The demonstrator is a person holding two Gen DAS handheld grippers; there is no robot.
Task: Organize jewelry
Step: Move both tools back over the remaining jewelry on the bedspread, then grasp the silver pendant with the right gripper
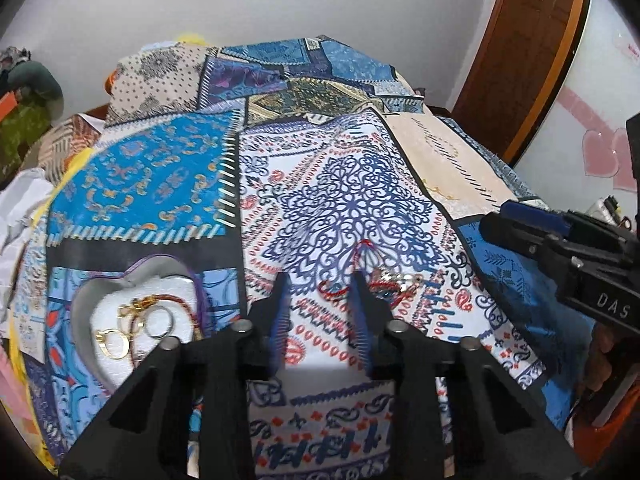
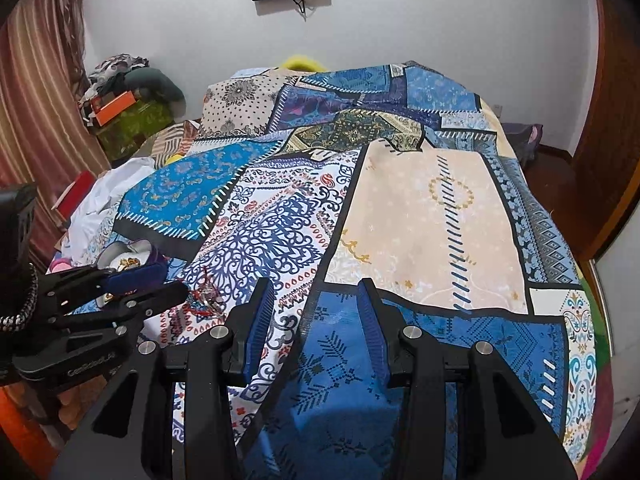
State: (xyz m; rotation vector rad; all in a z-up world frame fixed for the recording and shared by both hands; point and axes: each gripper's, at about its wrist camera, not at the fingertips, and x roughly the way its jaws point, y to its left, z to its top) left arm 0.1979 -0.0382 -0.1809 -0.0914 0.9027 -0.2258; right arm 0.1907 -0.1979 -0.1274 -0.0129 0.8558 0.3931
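A red cord bracelet with silver charms (image 1: 384, 280) lies on the patterned bedspread (image 1: 328, 184), just ahead of my left gripper's right fingertip. My left gripper (image 1: 322, 276) is open and empty, low over the cloth. A heart-shaped purple box (image 1: 100, 304) with white lining sits to its left and holds gold hoop rings (image 1: 116, 340) and a red cord (image 1: 176, 300). My right gripper (image 2: 316, 284) is open and empty over the blue and beige patches. In the right wrist view the bracelet (image 2: 204, 300) lies at the left gripper's (image 2: 152, 284) tips and the box (image 2: 128, 256) is behind it.
White cloth (image 1: 20, 208) and pink and yellow items lie off the bed's left edge. The right gripper (image 1: 560, 240) enters the left wrist view from the right. A brown door (image 1: 528, 52) stands at the back right, a curtain (image 2: 36, 92) at the left.
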